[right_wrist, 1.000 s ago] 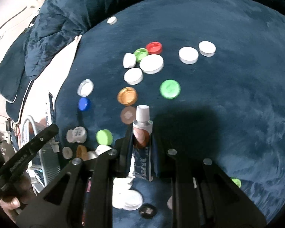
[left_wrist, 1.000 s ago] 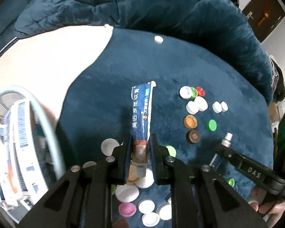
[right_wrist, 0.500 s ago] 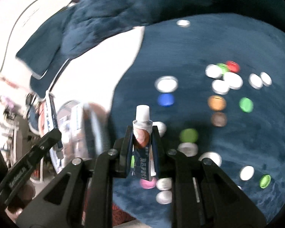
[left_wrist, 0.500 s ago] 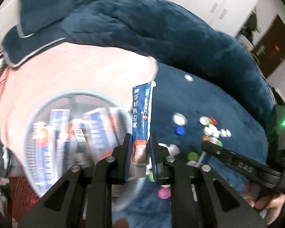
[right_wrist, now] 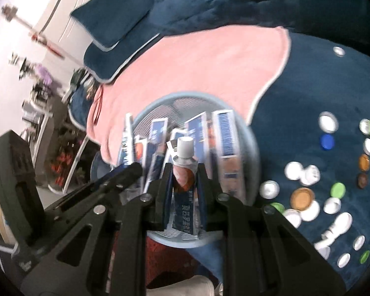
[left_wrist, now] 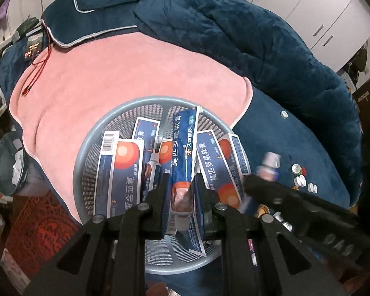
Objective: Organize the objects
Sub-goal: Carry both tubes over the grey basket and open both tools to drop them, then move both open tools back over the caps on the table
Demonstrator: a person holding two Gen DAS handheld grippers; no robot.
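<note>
My left gripper (left_wrist: 181,198) is shut on a blue ointment tube (left_wrist: 183,148), crimped end pointing forward, held over a round grey mesh basket (left_wrist: 91,148). The basket holds several blue-and-orange ointment boxes (left_wrist: 122,175) and a tube. My right gripper (right_wrist: 185,180) is shut on a second blue ointment tube (right_wrist: 185,172), white cap forward, also above the basket (right_wrist: 252,148). The right gripper shows at the right of the left wrist view (left_wrist: 266,172).
The basket sits on a pink towel (left_wrist: 111,69) at the edge of a dark blue blanket (left_wrist: 234,24). Many loose bottle caps (right_wrist: 303,197) lie scattered on the blue surface to the right. A red patterned rug (left_wrist: 37,227) lies below on the left.
Both grippers have swung left from over the scattered caps to above the basket, each still holding its tube.
</note>
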